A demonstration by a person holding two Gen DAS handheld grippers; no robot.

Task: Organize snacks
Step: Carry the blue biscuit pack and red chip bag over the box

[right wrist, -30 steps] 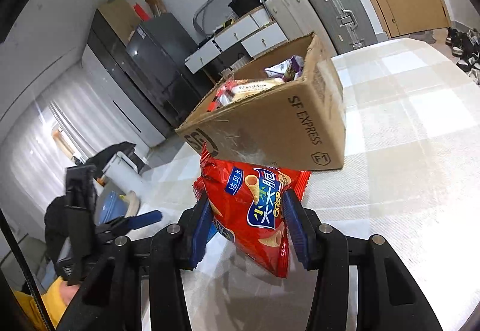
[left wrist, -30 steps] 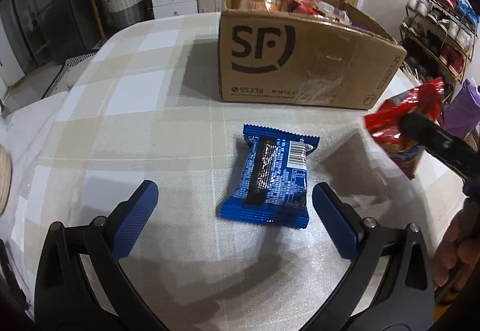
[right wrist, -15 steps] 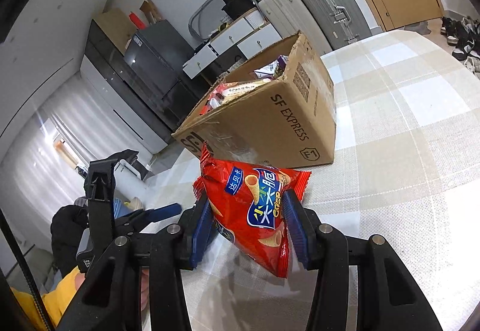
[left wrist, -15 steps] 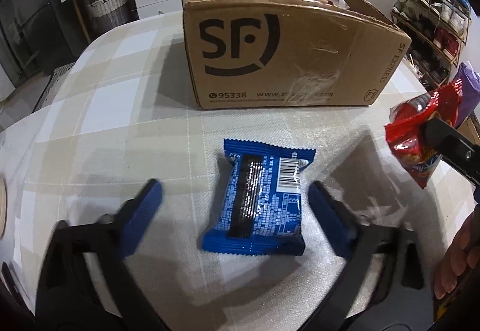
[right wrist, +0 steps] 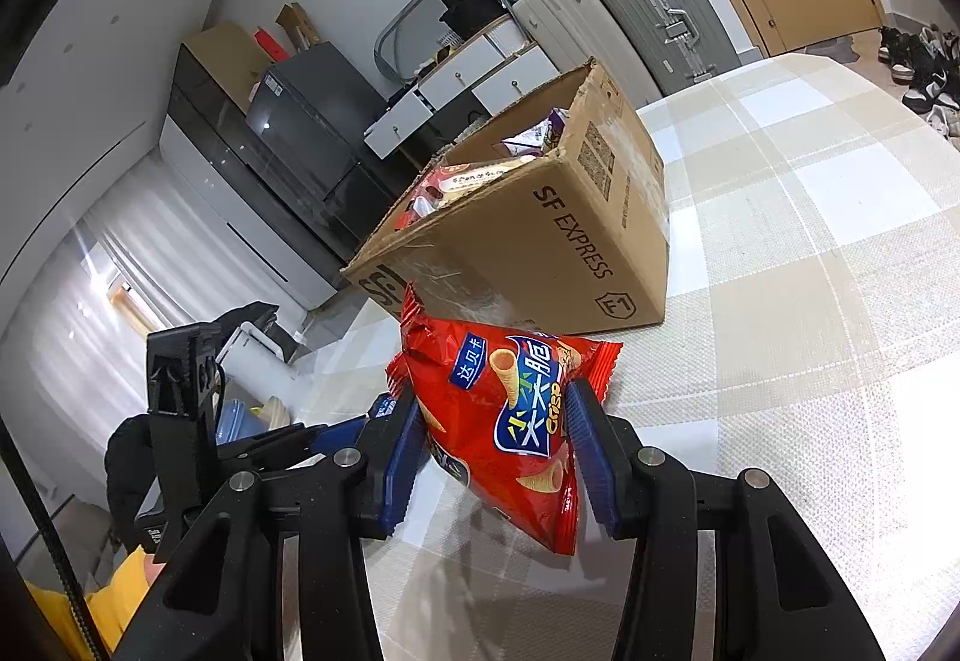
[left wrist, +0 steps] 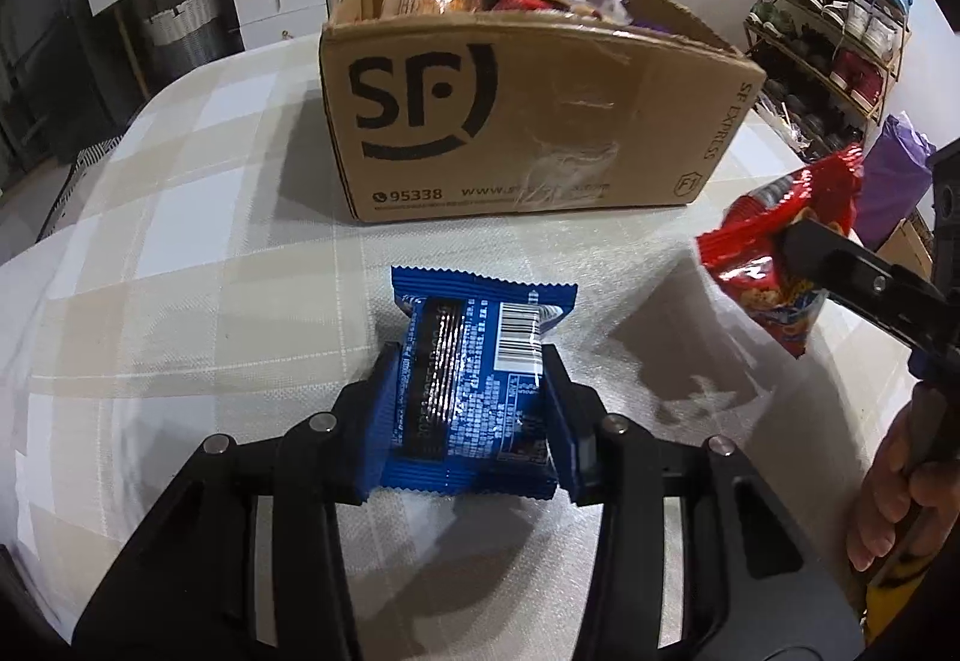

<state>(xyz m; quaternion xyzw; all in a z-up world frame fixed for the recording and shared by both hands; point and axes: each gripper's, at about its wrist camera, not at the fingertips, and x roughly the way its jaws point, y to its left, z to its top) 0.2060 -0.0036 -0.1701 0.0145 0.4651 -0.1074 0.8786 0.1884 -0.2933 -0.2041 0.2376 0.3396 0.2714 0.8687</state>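
between the blue pads of the left gripper (left wrist: pixel 471 409) lay the blue snack packet (left wrist: pixel 474 379), flat on the checked tablecloth (left wrist: pixel 180 271), barcode side up. the jaws were closing at this moment, and the pads (left wrist: pixel 384 409) already pressed on both long edges of the packet, whose far sealed end projected beyond the fingertips. this was judged the pick-up step for the left hand: grasp made or all but made, packet not yet lifted from the cloth.

to the right of those fingers, and raised off the table, the right gripper (right wrist: pixel 498 433) was clamped on the red crisp bag (right wrist: pixel 516 421); its pads (right wrist: pixel 591 451) squeezed the bag near the middle, so that the top stood above the fingertips and the bottom corner hung below them. the person's hand (left wrist: pixel 900 481) on the handle appeared at the edge of the left wrist view.

beyond both sets of fingertips stood the cardboard box (left wrist: pixel 528 121), open at the top and already holding several snack packs, its printed side facing the left gripper.

the next move, by judgement, called for a firm enough pinch on the slippery wrapper, a lift clear of the box's near wall, then carriage forward over the open top before release. the red bag looked ready for the same transfer.
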